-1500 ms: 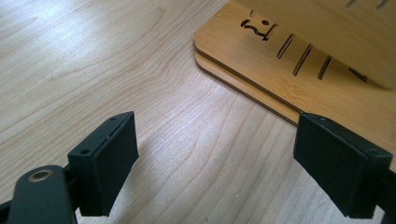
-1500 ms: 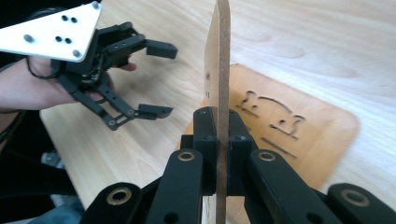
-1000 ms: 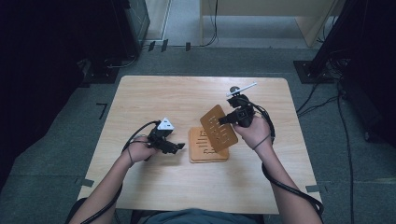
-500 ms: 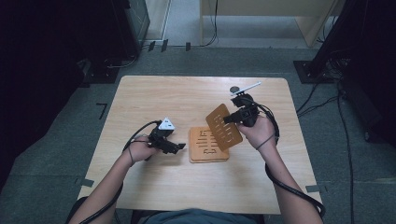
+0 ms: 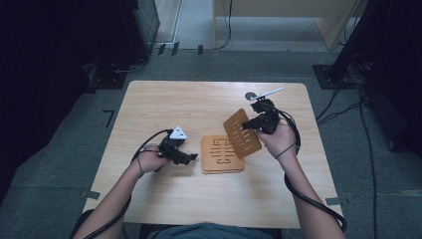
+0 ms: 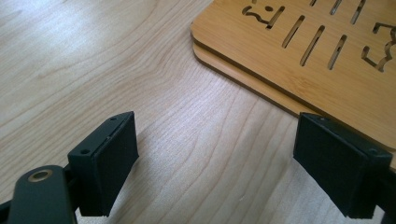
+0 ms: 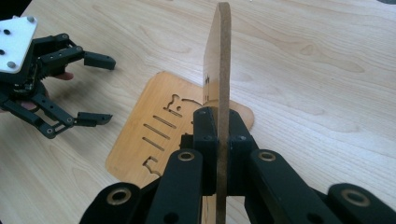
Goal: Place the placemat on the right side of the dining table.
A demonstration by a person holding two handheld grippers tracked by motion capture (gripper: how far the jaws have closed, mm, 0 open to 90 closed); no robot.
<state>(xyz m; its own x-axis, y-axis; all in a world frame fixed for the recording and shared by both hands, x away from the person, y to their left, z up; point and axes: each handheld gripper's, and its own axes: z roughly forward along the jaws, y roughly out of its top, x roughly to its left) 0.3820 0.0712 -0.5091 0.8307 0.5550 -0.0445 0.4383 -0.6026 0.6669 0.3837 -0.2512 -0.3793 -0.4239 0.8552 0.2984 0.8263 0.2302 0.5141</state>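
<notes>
Right gripper (image 5: 251, 124) clamped on the edge of a thin wooden board (image 5: 242, 133), jaws pressed tight against both faces. In the right gripper view, board (image 7: 223, 84) seen edge-on between the black jaws, standing as a narrow upright strip. Lifted clear of the table, tilted, slotted face turned toward the camera above. Long axis running from the far left corner down toward the near right, lower end hanging over the right edge of the stack of matching boards (image 5: 222, 155).

Left gripper (image 5: 189, 158) down low just left of that stack, jaws wide apart, nothing between the pads. Left gripper view: bare wood grain between the pads, corner of the stack (image 6: 299, 51) just ahead, two layers visible at the edge, slots cut through the top one.

Stack lying flat near the table's middle. Light wooden table (image 5: 164, 99), otherwise bare but for a small round object with a white stick (image 5: 263, 93) near the far right edge. Grey carpet floor (image 5: 64, 164) all round, cables trailing, dark equipment stands at both sides, pale furniture legs at the back.
</notes>
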